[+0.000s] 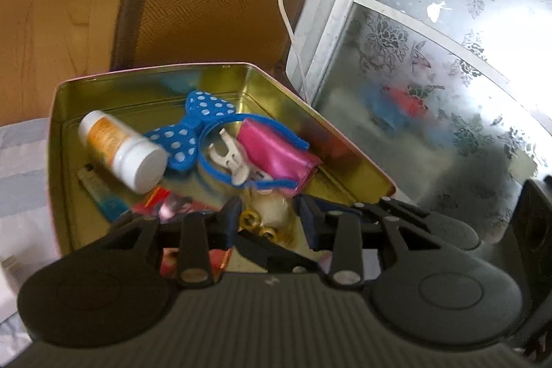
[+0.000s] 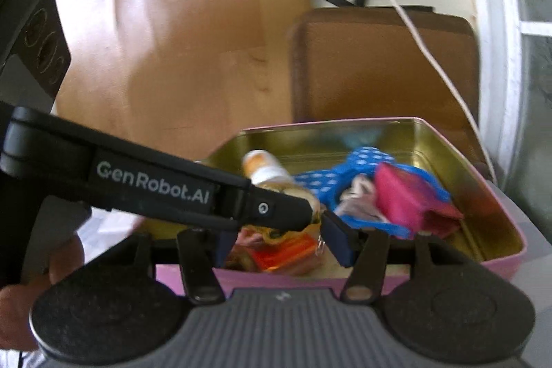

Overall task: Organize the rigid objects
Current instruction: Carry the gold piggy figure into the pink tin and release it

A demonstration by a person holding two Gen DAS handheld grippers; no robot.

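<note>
The left wrist view looks down into an open pink tin box with a shiny gold inside (image 1: 272, 81). Only this view shows the frosted window with flower shapes (image 1: 431, 64) on the right, and a thin tube with a blue end (image 1: 103, 195) lying by the tin's left wall. It also shows a white clip (image 1: 229, 157) inside the blue plastic headband with a spotted bow (image 1: 193, 130). The white round bottle with an orange label (image 1: 120, 149) lies on its side at the left. A pink satin pouch (image 1: 276, 152) lies to the right, touching the headband.

The right wrist view shows the tin's pink outside wall (image 2: 448, 268) and a big brown cardboard box (image 2: 179, 50) behind it. Only here can you see the left claw from the side, a black arm with white letters, reaching over the tin. A bit of the person's hand (image 2: 24, 309) shows at the bottom left.

The left claw (image 1: 267, 212) is open about halfway, with nothing between its fingers. It hangs just above some small gold rings (image 1: 257, 223) and a white round thing near the tin's front.

The right claw (image 2: 279, 240) is open about halfway too. It holds nothing. Below it sits an orange packet (image 2: 286, 252), too blurry to tell more.
</note>
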